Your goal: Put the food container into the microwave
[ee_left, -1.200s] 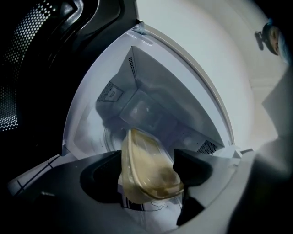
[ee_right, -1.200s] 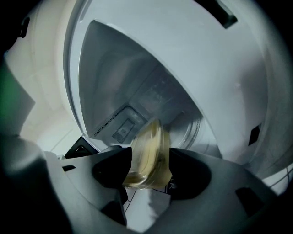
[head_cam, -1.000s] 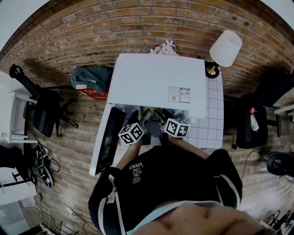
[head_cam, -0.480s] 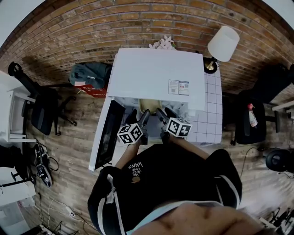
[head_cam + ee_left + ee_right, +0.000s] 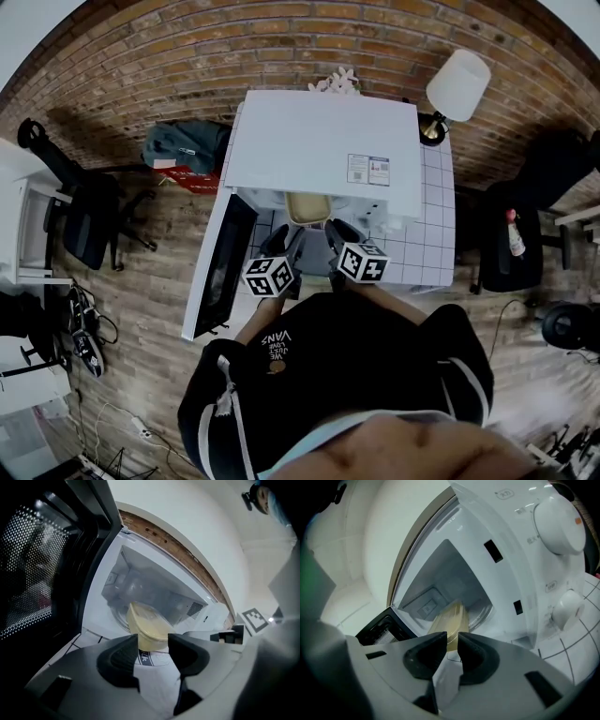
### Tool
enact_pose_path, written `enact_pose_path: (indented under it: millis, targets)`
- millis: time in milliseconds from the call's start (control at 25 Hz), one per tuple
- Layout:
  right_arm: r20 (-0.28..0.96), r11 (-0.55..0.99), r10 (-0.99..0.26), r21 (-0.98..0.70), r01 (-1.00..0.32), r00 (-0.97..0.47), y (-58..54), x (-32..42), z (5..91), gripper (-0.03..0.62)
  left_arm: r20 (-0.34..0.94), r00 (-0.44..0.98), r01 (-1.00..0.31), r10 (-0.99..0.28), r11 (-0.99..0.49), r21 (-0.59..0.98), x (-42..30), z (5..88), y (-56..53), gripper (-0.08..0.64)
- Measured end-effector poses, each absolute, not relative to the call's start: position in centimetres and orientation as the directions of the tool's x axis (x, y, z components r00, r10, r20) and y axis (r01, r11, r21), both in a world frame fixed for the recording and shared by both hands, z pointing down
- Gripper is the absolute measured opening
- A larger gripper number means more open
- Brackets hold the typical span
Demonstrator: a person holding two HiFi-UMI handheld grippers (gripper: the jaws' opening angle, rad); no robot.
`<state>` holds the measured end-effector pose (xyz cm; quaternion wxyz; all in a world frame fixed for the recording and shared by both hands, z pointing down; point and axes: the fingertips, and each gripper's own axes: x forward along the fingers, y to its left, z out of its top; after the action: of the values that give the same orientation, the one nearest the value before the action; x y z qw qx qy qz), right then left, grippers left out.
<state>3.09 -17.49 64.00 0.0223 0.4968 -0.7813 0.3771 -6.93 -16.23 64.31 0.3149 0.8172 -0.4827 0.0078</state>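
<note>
Food container [image 5: 307, 208] is sitting inside the open microwave [image 5: 319, 141], lying straight ahead of left gripper [image 5: 153, 644] and right gripper [image 5: 452, 641], equally near both, whose empty jaws, just closing partway, are standing apart.

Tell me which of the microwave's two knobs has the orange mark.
The upper knob: it carries a small orange mark near its right edge, while the lower knob beneath it is plain white.

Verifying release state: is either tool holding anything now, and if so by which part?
Nothing held. Both the left tool and right tool have just been closing with nothing between the jaws; the food container sits free inside the microwave.
</note>
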Motion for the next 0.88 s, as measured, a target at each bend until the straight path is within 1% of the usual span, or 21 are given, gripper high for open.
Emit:
enact_pose_path:
  millis: [120, 200, 280, 720, 880]
  targets:
    - [0.417, 0.232, -0.752, -0.558, -0.797, -0.511, -17.3, 2.8, 64.1, 0.027, 0.32, 0.556, -0.789, -0.767, -0.366, 0.495, -6.5, 64.3, -15.8, 0.135]
    - [0.423, 0.241, -0.744, -0.552, -0.798, -0.517, -17.3, 2.6, 64.2, 0.015, 0.328, 0.564, -0.788, -0.758, -0.376, 0.487, -6.3, 64.4, -15.8, 0.054]
    - [0.428, 0.247, -0.738, -0.548, -0.799, -0.522, -17.4, 2.4, 64.4, 0.011, 0.332, 0.566, -0.788, -0.755, -0.377, 0.488, -6.3, 64.5, -15.9, 0.018]
    - [0.435, 0.25, -0.734, -0.542, -0.803, -0.522, -19.2, 2.6, 64.5, 0.008, 0.321, 0.576, -0.769, -0.752, -0.366, 0.523, -5.8, 64.5, -17.5, 0.012]
    - [0.423, 0.278, -0.734, -0.527, -0.803, -0.531, -19.9, 2.4, 64.1, 0.008, 0.322, 0.571, -0.77, -0.755, -0.358, 0.528, -5.8, 64.4, -18.3, 0.012]
